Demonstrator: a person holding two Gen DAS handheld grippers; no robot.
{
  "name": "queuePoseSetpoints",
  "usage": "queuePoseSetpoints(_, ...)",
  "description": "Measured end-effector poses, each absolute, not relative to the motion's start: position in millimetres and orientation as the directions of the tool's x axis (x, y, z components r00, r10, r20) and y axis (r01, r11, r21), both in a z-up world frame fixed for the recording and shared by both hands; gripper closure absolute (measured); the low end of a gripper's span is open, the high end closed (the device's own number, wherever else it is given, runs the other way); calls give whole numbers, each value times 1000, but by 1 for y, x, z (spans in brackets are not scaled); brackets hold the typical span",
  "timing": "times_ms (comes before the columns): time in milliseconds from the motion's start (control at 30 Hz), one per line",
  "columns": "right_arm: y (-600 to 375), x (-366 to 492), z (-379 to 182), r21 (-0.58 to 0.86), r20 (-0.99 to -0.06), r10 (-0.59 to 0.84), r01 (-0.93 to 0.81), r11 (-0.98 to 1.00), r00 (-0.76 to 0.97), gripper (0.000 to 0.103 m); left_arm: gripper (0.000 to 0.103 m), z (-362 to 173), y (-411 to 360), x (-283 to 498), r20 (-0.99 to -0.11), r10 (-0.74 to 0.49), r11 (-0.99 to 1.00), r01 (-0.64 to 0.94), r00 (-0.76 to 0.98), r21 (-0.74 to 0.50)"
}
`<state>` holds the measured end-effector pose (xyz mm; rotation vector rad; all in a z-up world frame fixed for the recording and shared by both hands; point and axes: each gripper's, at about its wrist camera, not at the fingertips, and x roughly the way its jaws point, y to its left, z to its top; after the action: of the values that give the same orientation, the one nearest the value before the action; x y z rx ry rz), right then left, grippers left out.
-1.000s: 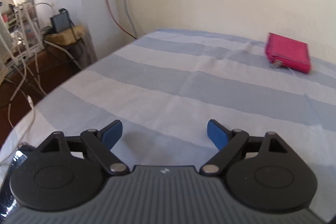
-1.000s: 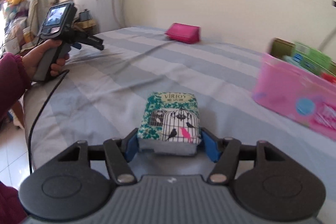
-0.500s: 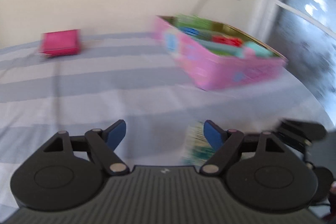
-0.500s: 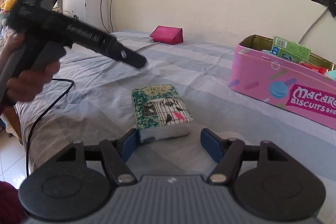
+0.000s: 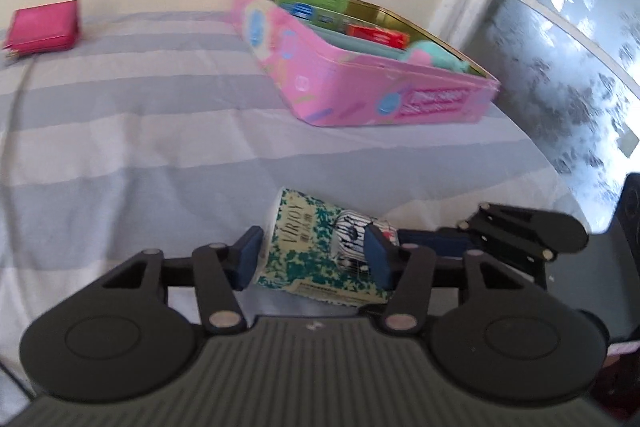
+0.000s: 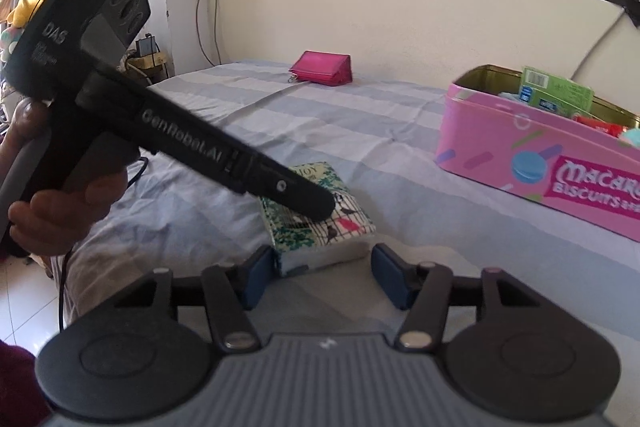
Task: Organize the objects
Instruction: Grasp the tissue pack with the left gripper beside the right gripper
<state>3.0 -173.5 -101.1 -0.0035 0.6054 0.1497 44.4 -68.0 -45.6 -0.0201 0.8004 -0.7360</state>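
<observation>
A tissue pack [image 5: 308, 239] printed with green leaves and birdcages lies flat on the striped bed sheet [image 5: 140, 115]. My left gripper [image 5: 312, 259] reaches over it from the side. Its jaws are closing with the pack between the blue pads, and the right pad covers part of the pack's top. From the near side, my right gripper [image 6: 324, 275] has the end of the tissue pack [image 6: 320, 223] between its fingertips. Its jaws are closing too, with a thin gap at the right pad. A person's hand [image 6: 60, 211] holds the left gripper's black body [image 6: 192, 147].
An open pink biscuit tin [image 5: 360, 87] with several boxes inside stands at the back right, also seen as the tin [image 6: 540, 167]. A magenta purse [image 5: 44, 27] lies by the far wall. A frosted window [image 5: 580, 67] is on the right; the bed edge, cables and floor [image 6: 24, 291] on the left.
My left gripper swung right from the bare sheet to the tissue pack and narrowed its jaws. My right gripper let the pack go onto the bed, drew back slightly, then narrowed again.
</observation>
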Motion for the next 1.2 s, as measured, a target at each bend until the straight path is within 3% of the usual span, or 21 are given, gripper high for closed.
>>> queuePoseSetpoints(300, -226, -37, -103, 66, -557, 33, 4, 998, 830, 46, 45, -47, -140, 36, -653, -630, 719, 632, 420, -289)
queuePoseSetpoints(733, -299, -87, -115, 71, -539, -181, 258, 964, 823, 46, 44, -40, -246, 28, -685, -617, 675, 709, 388, -206)
queuePoseSetpoints(1200, -298, -87, -120, 112, -507, -153, 241, 964, 848, 38, 42, -37, -249, 25, -680, -602, 689, 703, 419, -176)
